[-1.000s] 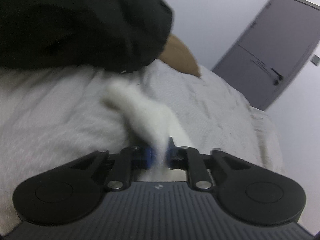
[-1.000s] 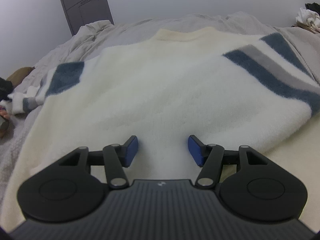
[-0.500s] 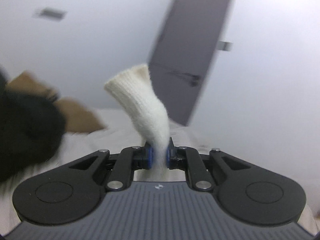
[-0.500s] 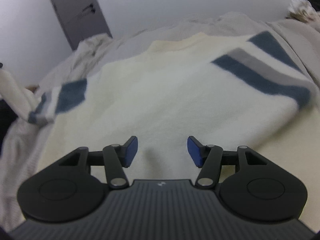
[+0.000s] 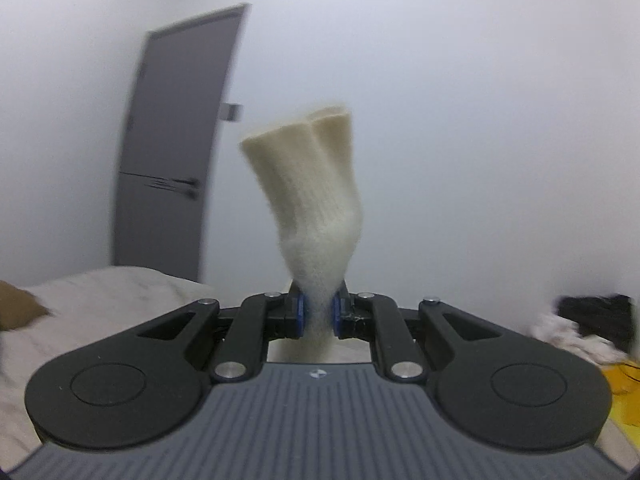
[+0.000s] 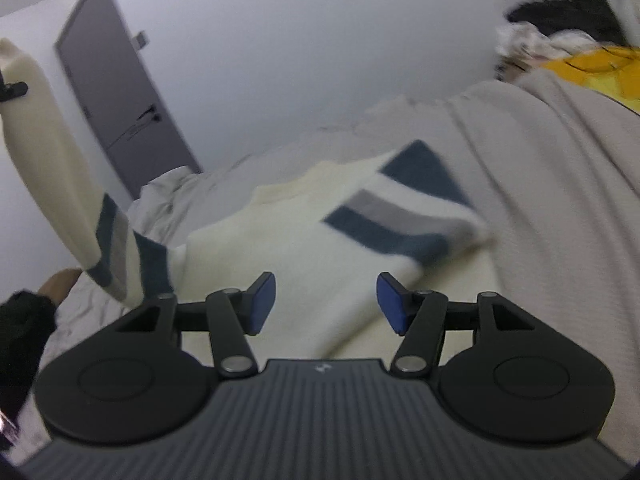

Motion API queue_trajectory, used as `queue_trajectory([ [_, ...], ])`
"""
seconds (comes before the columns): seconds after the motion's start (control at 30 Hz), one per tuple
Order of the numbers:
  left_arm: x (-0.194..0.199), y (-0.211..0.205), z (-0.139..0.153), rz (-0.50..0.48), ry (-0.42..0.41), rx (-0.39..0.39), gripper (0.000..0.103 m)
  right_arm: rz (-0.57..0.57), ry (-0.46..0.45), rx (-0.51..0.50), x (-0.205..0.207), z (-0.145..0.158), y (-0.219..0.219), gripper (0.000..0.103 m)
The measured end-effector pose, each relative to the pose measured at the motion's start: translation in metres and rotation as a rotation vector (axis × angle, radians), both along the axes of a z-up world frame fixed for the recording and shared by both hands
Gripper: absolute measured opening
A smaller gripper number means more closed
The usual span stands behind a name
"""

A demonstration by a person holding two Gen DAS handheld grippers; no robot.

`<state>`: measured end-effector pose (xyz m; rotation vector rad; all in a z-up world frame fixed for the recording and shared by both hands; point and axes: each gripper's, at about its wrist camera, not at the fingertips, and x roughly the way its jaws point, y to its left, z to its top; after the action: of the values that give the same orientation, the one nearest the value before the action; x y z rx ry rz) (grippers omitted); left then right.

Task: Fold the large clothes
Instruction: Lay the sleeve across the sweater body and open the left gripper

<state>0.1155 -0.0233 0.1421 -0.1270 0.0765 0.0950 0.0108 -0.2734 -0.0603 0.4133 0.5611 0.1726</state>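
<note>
Sleeve cuff (image 5: 316,208) now aloft before door (image 5: 172,152) (bedding (image 5: 100,300) below).

A wide bed (image 6: 560,208) covered in a rumpled pale grey-beige sheet carries everything here. Spread flat on it, directly beyond the open jaws of the right wrist view, lies the body of a fuzzy cream knit sweater with dark blue and grey stripes (image 6: 304,240); its striped right sleeve rests on the sheet beyond and to the right of those jaws. Farther off to the right, near the bed's far end, sits a blurred heap of black and pale clothes (image 6: 560,36) with a bright yellow cloth (image 6: 596,68) just beside it. Left of the jaws, at the bed's edge, lies a brown cushion-like shape (image 5: 20,304).
</note>
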Motion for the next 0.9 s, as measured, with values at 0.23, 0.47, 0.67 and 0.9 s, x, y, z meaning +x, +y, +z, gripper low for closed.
queue_trajectory([
  [0.23, 0.003, -0.105, -0.055, -0.189, 0.086, 0.019, 0.015, -0.099, -0.04, 0.058, -0.007, 0.024, -0.037, 0.06],
  [0.47, 0.02, -0.169, -0.166, -0.328, 0.287, 0.031, 0.015, -0.168, -0.078, 0.079, -0.005, 0.032, -0.058, 0.06],
  [0.67, 0.018, -0.195, -0.26, -0.38, 0.437, -0.067, 0.015, -0.16, -0.089, 0.078, 0.003, 0.035, -0.063, 0.06],
  [0.9, 0.012, -0.185, -0.281, -0.449, 0.472, -0.117, 0.044, -0.151, -0.054, 0.08, 0.011, 0.028, -0.063, 0.06],
])
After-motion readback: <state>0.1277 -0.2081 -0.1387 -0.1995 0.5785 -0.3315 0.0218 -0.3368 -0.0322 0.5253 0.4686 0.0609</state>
